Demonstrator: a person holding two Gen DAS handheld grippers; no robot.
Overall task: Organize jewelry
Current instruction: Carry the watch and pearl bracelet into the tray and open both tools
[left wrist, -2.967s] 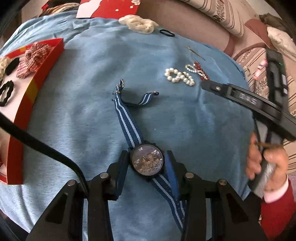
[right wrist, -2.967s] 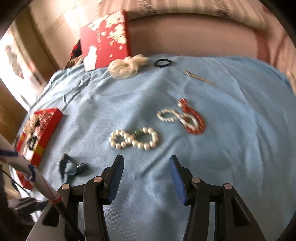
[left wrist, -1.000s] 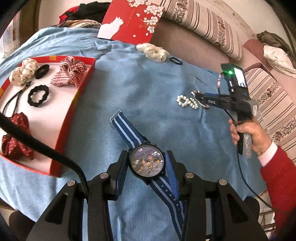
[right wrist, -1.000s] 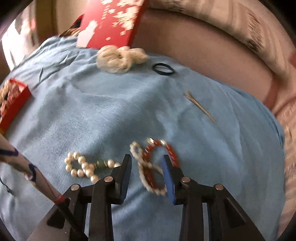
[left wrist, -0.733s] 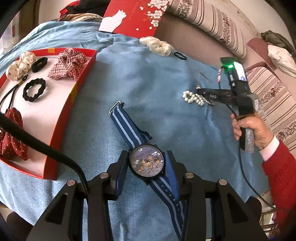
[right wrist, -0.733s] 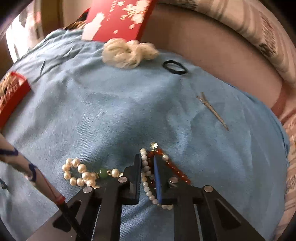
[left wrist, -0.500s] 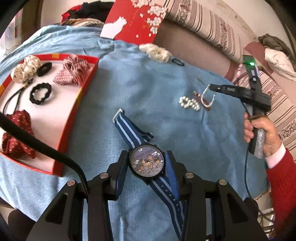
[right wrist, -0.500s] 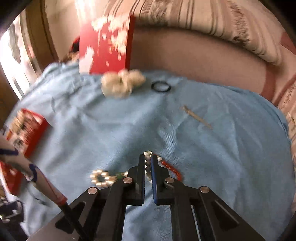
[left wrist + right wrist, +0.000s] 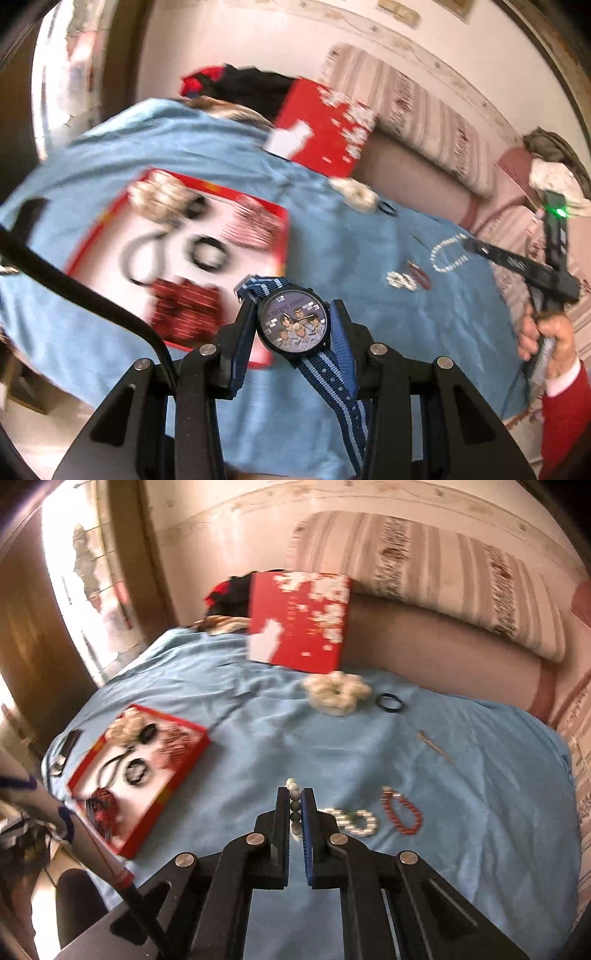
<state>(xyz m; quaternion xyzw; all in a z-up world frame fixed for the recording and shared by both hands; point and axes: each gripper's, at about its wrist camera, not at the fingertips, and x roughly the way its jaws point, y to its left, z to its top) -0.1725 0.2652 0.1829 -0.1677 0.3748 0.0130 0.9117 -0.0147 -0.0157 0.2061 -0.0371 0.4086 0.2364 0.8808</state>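
Watch point(image 9: 294, 325) pinched between left tongs point(image 9: 293, 332), lifted above blue-covered bed point(image 9: 388, 325) near red tray point(image 9: 280, 236). Pearl strand point(image 9: 294, 805) clamped in nearly closed right tongs point(image 9: 294, 812), raised off the cloth. Likely mid-carry; next, lowering both into the tray beside hair ties.

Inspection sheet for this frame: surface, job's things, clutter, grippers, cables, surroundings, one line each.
Surface: light blue cloth.
Job's things: cartoon-dial watch with blue striped strap; small-bead pearl strand; large-bead pearl bracelet and red bead bracelet on the cloth; red-rimmed tray holding scrunchies.
Clutter: cream scrunchie, black hair tie, thin metal pin.
Grippers: left gripper clamps the watch; right gripper clamps the strand.
Cables: black cable.
Surroundings: striped cushion, red floral box.
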